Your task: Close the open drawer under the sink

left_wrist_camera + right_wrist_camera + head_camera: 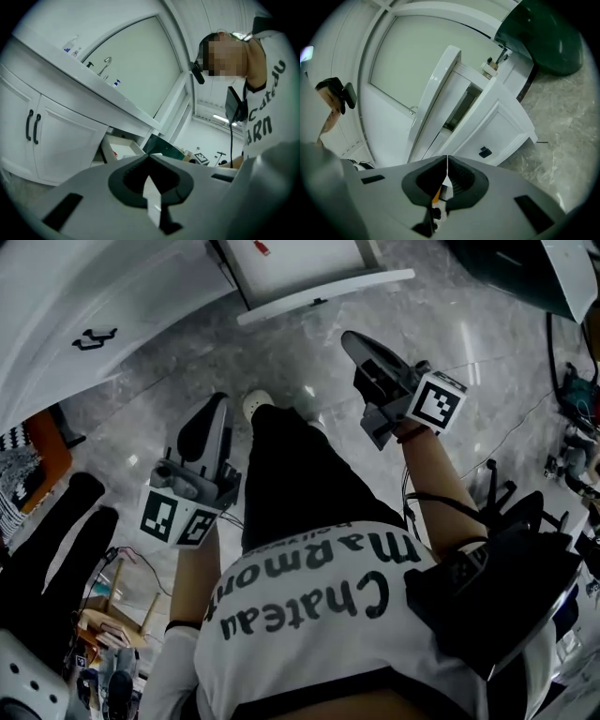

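Note:
The white drawer (323, 292) stands pulled out at the top of the head view, its front panel facing me. In the right gripper view the drawer front (506, 126) carries a small black handle (485, 152). The left gripper view shows the drawer (119, 150) open under the sink counter (93, 89), below the tap (105, 63). My left gripper (217, 401) hangs over the floor, short of the drawer, its jaws (149, 157) together and empty. My right gripper (349, 337) points toward the drawer front without touching it, tips (447, 158) closed on nothing.
A white cabinet with paired black handles (94, 337) (32, 125) stands left of the drawer. Grey marble floor (309, 362) lies below. A dark green object (543, 33) sits right of the drawer. The person's leg and white shoe (255, 404) are between the grippers. Cables and clutter lie at both sides.

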{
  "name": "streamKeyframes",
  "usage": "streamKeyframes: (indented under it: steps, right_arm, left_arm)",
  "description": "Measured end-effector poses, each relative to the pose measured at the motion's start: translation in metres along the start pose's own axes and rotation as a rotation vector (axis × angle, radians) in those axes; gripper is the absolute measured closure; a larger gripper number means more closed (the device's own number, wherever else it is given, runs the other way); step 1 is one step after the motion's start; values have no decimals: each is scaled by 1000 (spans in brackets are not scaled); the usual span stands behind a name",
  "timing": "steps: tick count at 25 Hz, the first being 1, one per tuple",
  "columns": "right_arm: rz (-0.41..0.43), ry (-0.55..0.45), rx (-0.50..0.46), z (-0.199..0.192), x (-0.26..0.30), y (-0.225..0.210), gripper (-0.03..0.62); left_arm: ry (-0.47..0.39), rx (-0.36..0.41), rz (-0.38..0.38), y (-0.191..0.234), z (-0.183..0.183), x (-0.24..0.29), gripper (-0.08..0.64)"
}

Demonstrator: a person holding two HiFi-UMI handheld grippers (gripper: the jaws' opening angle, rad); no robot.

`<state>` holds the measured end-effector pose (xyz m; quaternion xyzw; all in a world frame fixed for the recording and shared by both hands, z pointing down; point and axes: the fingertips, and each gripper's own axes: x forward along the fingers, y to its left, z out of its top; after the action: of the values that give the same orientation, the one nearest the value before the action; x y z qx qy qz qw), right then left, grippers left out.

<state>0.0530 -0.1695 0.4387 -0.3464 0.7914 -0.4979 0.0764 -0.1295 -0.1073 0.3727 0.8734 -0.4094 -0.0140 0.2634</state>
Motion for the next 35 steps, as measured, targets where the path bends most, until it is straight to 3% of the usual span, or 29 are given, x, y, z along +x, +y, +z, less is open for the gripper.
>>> streamKeyframes:
  steps: [4, 10, 17, 20, 22, 27, 35]
  right_arm:
    - [57, -1, -79, -4, 6, -15, 578]
    - [126, -31, -322, 6, 30, -48, 578]
    - [105, -186, -639, 18, 45, -81, 577]
    - [127, -200, -676, 14, 45, -85, 554]
    - [151, -211, -681, 12, 48, -90, 487]
    - [210, -198, -735, 3, 55, -90, 475]
    - [99, -155, -875, -6, 64, -84, 469]
  left_arm:
    - [-51, 49, -20, 12, -19, 12, 552]
    - [-120, 216, -91, 47, -34, 42, 552]
    - [-195, 325, -106, 82, -63, 57, 552]
    - [-202, 346, -88, 86, -77, 56, 552]
    - [-208, 348, -65, 92, -84, 57, 552]
    - [-203, 352, -42, 99, -95, 59, 552]
    - [-247, 360, -12, 92, -77, 39, 552]
